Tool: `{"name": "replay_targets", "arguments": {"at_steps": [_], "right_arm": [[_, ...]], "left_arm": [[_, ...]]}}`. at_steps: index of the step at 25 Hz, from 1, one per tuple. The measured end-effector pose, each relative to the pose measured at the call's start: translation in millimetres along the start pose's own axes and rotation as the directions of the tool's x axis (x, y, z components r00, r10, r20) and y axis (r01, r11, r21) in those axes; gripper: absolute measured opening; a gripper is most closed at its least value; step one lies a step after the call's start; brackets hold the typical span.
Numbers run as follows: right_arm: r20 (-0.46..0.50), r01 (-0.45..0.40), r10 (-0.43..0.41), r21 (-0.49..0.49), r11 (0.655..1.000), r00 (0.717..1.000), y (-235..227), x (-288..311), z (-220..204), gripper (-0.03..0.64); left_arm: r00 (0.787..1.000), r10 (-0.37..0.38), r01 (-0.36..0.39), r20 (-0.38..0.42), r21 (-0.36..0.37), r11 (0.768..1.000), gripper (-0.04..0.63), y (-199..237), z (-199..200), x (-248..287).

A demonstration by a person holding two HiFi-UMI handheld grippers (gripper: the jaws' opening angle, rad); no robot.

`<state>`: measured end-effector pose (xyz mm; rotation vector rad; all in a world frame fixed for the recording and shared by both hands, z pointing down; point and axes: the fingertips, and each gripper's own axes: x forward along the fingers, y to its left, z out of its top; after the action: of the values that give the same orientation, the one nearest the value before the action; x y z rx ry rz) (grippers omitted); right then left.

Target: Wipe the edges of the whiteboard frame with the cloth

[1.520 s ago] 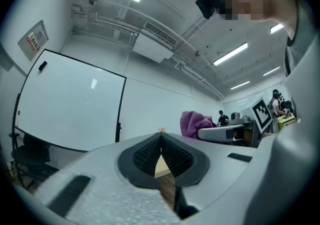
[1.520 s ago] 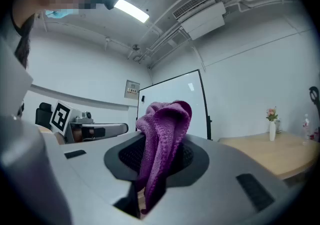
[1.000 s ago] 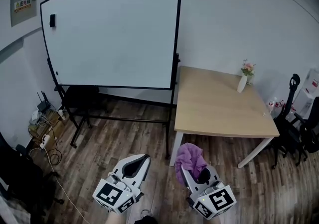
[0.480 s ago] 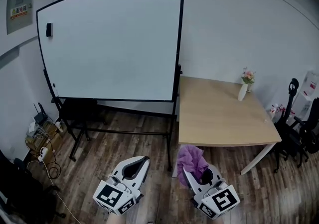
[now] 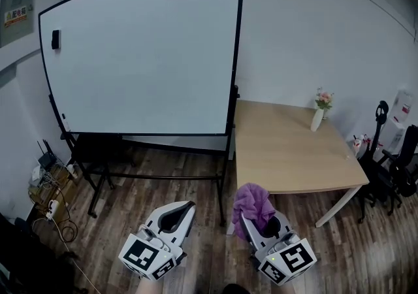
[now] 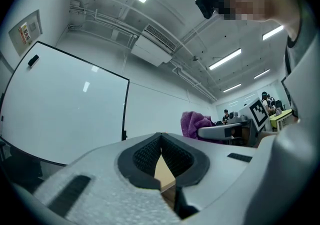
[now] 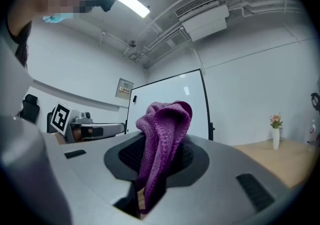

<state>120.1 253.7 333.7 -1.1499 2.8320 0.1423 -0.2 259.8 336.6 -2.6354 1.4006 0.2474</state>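
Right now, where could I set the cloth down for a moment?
The table is almost bare: only the vase stands near its far right edge, so the near half is free. The floor before the whiteboard is open too. Crowded: cables at left, chairs at right.

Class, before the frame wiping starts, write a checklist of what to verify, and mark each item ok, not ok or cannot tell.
1. Purple knitted cloth clamped in right gripper: ok.
2. Left gripper shut on nothing: ok.
3. Cloth touching the whiteboard's black frame: not ok, apart from it.
4. Room beside the frame's right edge, where the light wooden table stands close: cannot tell.
5. Dirt on frame: cannot tell.
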Motion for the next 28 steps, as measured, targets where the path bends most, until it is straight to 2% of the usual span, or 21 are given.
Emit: {"name": "replay_targets", "arguments": {"at_steps": [7,16,28], "right_arm": [[0.005,0.041,-0.041,0.02,0.999,0.999,-34,30,-6,0.086],[0.012,0.01,-0.01,0.013,1.0,1.0,-95,86,-12,0.086],[0.016,-0.055,0.054,0.016,0.998,0.998,-191,142,-8,0.086]], "left_arm": [[1.0,0.004,-0.004,0.007,-0.003,1.0,0.017,30,-5,28],[0.996,0.085,-0.085,0.029,-0.003,0.996,0.017,83,-12,90],[0.991,0.122,-0.122,0.05,-0.003,0.993,0.017,110,-22,196]]}}
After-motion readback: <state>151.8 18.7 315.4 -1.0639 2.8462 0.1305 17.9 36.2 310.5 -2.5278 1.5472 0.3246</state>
